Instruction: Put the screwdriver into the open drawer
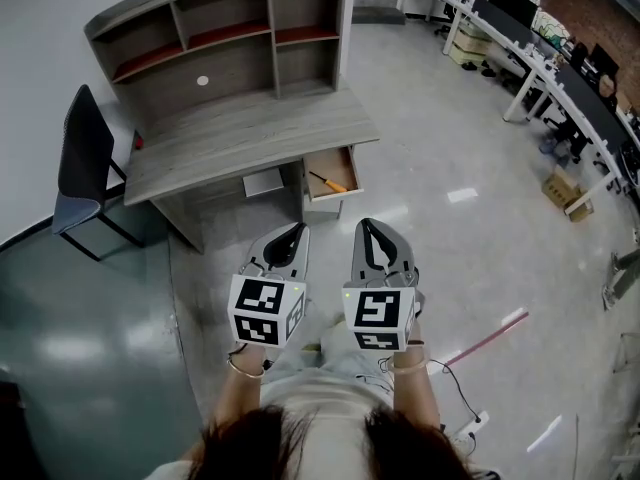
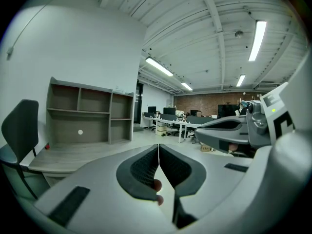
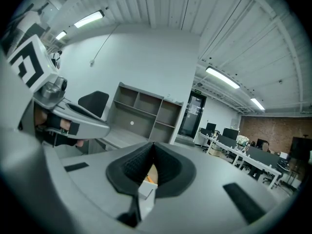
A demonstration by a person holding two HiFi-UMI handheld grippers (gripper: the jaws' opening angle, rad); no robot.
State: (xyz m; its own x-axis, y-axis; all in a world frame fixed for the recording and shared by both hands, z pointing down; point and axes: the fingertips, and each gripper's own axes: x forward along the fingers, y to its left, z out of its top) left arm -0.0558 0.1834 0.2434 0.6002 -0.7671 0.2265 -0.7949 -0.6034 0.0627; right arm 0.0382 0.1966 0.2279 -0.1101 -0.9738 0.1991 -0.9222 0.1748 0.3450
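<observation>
screwdriver lies in the open drawer, whose back the desk hides.

No legible text, no readable labels, brands, numbers or signs

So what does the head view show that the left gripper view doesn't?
Only the head view shows the open drawer with the screwdriver lying inside it. Only the left gripper view shows the ceiling lights, the far brick wall and, close up, the left tool with its jaws pressed together and nothing between them. Both show the desk's shelf unit, the dark chair and the right tool.
</observation>
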